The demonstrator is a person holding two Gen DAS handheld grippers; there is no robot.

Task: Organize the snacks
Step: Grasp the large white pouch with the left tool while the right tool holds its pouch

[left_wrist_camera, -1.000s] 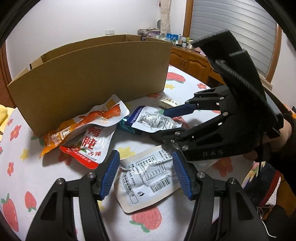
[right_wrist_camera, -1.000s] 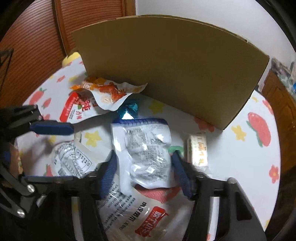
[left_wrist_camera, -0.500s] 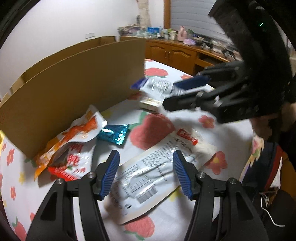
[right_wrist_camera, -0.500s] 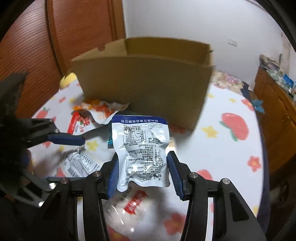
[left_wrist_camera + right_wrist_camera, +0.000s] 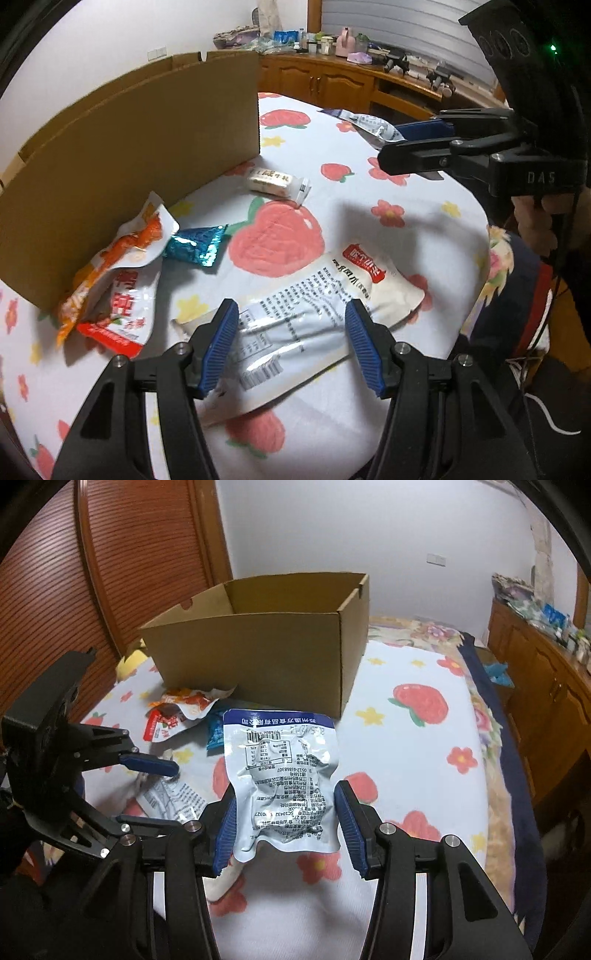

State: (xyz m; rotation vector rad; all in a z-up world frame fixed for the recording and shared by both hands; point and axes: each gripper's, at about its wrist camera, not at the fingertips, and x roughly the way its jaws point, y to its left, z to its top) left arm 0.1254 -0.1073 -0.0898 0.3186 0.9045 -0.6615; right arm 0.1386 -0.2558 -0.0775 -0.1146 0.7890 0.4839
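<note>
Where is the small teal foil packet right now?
In the left wrist view, the teal foil packet lies on the tablecloth left of centre, beside the orange pouch, near the cardboard box wall.

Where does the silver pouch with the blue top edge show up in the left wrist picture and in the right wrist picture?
Left wrist view: upper right, the silver pouch is seen nearly edge-on, sticking out from the right gripper.
Right wrist view: centre, the pouch is held up between the blue fingers, label facing the camera.
Shared landmark: the cardboard box, with the teal wrapper on the cloth near it.
</note>
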